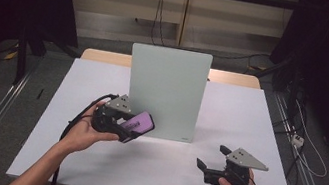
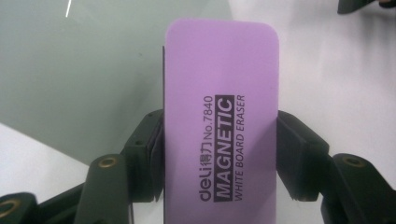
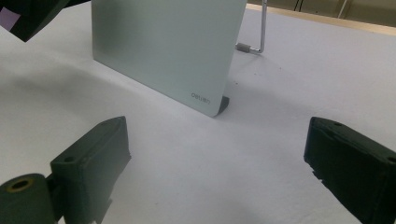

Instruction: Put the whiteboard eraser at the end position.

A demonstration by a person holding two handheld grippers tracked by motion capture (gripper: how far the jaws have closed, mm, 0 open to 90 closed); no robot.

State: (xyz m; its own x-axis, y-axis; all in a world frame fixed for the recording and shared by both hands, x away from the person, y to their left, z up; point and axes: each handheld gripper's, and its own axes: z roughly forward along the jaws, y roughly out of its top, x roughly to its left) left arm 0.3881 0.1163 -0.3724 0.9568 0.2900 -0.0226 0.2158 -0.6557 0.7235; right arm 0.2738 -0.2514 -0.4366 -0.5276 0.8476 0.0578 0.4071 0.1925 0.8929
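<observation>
Left tongs (image 1: 132, 128) are gripping the purple eraser (image 2: 222, 116) by its long edges, holding it at the whiteboard's (image 1: 167, 90) lower left. Right tongs (image 1: 212, 160) are idling apart over the desk (image 1: 249, 117). Likely next: pressing the eraser flat against the board.

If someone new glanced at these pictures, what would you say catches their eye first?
Probably the purple eraser, clamped between the jaws of the left gripper, just in front of the upright pale whiteboard at the table's middle. Next, the right gripper near the table's front right, jaws wide open.
</observation>
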